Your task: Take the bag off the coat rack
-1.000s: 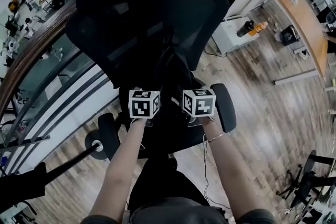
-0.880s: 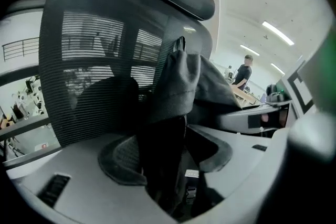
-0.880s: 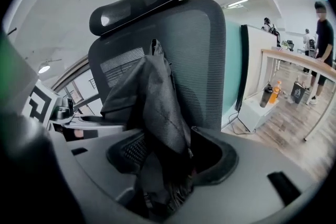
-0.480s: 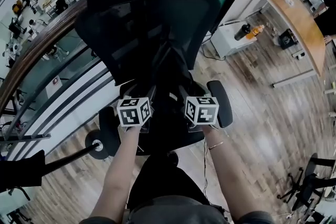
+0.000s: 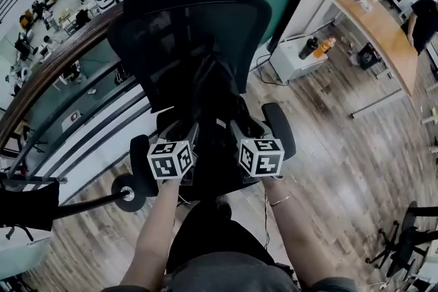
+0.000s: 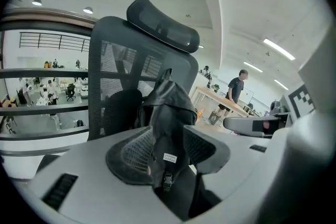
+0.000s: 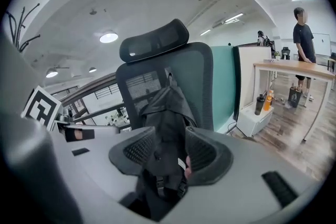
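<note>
- Wood plank floor under me. Beyond it stand a wooden desk and a curved glass railing.
- Left gripper: the jaws have just been closing. They stand partway in, pads pinched on the bag, with its fabric between them.
- Right gripper: likewise just closing, clamped on a fold of the bag.
- Bag: black, soft and crumpled, with a buckled strap. It is held between both grippers, over the seat in front of the office chair.
- Chair: black mesh back, curved headrest.
</note>
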The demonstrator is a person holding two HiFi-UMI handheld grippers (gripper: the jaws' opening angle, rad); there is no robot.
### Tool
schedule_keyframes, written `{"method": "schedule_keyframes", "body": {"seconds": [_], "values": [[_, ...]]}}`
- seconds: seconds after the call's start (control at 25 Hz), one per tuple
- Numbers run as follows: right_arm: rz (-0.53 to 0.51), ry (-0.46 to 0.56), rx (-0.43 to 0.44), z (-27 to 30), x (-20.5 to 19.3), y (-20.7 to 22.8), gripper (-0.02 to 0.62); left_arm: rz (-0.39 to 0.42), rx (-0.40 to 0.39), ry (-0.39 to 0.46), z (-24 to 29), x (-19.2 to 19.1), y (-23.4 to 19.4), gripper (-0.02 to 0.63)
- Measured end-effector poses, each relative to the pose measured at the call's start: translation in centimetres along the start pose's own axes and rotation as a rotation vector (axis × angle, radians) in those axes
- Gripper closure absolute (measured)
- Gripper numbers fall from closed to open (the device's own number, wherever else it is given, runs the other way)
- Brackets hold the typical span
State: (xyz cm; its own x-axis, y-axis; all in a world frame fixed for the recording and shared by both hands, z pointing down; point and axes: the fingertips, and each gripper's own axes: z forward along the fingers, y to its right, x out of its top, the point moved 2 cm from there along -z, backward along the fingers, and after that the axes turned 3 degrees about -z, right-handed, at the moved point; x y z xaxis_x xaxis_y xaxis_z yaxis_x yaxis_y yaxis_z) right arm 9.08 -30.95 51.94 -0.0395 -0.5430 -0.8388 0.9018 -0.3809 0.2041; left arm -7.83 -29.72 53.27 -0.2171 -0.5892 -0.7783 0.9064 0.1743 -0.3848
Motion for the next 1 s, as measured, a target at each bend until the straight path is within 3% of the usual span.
{"method": "schedule_keyframes", "body": {"seconds": [0.4,1.0], "values": [[-0.021,0.056,-0.001,-6.0,-0.9,-1.2,0.518,0.061,0.000,0.056,-5.2,-1.1,3.0,0.456],[-0.039,0.101,-0.022,-11.8,-2.1,-2.1,0.589,0.096,0.023,0.096,-10.3,-2.7,5.1,0.561]]}}
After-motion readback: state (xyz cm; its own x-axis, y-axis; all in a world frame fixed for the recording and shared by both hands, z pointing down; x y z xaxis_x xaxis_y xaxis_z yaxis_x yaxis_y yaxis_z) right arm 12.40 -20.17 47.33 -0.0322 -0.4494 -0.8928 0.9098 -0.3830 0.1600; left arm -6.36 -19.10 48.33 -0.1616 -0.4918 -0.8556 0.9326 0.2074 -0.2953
